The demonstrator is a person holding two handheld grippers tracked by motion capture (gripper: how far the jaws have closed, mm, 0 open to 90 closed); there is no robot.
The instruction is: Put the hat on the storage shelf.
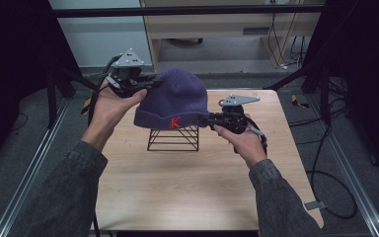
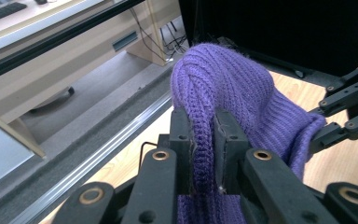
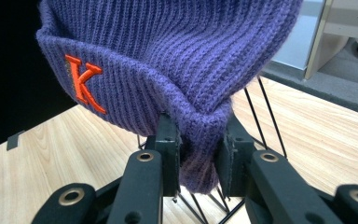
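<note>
A purple knit beanie [image 1: 175, 98] with an orange K on its folded cuff hangs in the air above a black wire stand [image 1: 173, 139]. My left gripper [image 1: 153, 83] is shut on the hat's upper left side; in the left gripper view a fold of purple knit [image 2: 204, 135] is pinched between the jaws. My right gripper [image 1: 208, 118] is shut on the cuff at the hat's lower right, and the right gripper view shows the cuff [image 3: 200, 140] squeezed between its jaws. The hat is stretched between both grippers, a little above the stand's top.
The wooden table [image 1: 197, 187] holds the wire stand near its far middle. Metal rails run along both sides of the table. A pale cabinet [image 1: 227, 29] and cables lie on the floor beyond the far edge. A dark frame post [image 1: 321, 89] stands at the right.
</note>
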